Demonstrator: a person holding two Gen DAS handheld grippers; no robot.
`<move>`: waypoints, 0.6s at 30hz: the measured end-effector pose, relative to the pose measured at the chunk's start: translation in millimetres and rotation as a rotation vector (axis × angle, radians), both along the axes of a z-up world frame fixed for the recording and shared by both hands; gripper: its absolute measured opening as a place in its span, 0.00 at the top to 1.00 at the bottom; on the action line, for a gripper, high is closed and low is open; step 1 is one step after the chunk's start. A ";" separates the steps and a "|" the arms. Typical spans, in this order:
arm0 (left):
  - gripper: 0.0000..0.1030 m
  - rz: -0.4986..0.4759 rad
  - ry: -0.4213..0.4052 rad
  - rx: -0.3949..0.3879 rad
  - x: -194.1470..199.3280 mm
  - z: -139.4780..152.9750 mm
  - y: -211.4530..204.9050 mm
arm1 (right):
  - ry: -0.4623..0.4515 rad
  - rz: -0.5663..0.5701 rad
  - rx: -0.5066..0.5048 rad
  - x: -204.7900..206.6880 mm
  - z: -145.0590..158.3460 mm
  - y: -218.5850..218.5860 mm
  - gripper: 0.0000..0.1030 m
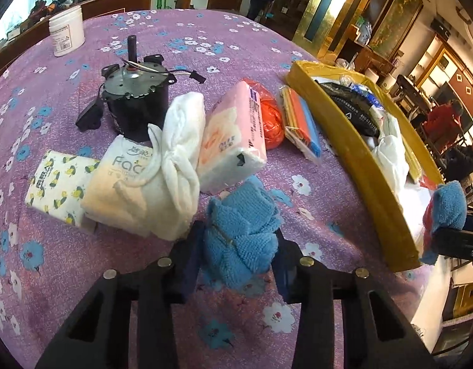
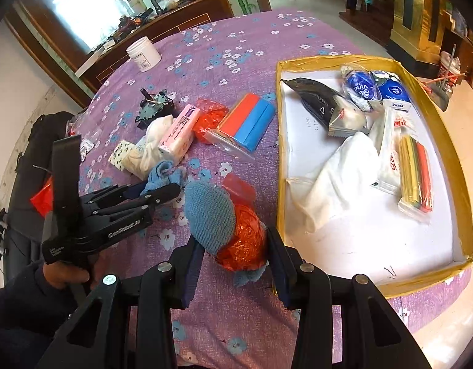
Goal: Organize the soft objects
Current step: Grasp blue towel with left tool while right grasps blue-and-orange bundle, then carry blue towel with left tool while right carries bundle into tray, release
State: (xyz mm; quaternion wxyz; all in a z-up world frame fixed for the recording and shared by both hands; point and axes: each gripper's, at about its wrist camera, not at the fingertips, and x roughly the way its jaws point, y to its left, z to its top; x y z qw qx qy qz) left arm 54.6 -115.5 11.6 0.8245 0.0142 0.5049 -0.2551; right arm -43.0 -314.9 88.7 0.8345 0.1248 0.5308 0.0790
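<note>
- Two grippers are working at once: my left gripper (image 1: 241, 256) is closing around a crumpled blue cloth (image 1: 241, 233) that is lying on the purple flowered tablecloth (image 1: 181, 40), its fingers pressing both sides of the bundle.
- My right gripper (image 2: 233, 258) is clamping a mixed wad, a blue knitted cloth (image 2: 210, 215) on top of a crinkly red plastic bag (image 2: 245, 243), and I judge it is holding them just beside the yellow box (image 2: 281, 166) for a drop inside.
- I am reading the box as the collection point, since soft items are already lying in it: a white cloth (image 2: 331, 181), tissue packs and a sachet.
- Several soft things are waiting outside it, bunched together: a white towel (image 1: 178, 166), a pink tissue pack (image 1: 233, 141) and a lemon-print tissue pack (image 1: 58, 181). A hard motor (image 1: 134, 98) and a white jar (image 1: 67, 30) are standing apart, probably not meant to go in.
- Only the right wrist view is showing the box floor and its contents plainly; the left view is catching just its near wall.
- Only the left wrist view is showing the left fingers' contact with the blue cloth; the right view is seeing that gripper from the side.
</note>
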 end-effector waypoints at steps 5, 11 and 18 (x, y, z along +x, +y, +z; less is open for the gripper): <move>0.63 -0.007 0.013 -0.056 -17.1 11.1 5.2 | 0.009 0.012 0.001 6.3 -1.9 -2.2 0.58; 0.62 0.023 -0.010 -0.091 -26.9 26.5 4.4 | 0.007 0.043 0.023 18.4 1.2 -5.0 0.58; 0.62 -0.057 -0.025 -0.082 -35.3 42.9 -9.0 | -0.015 -0.023 0.103 9.5 5.0 -14.1 0.58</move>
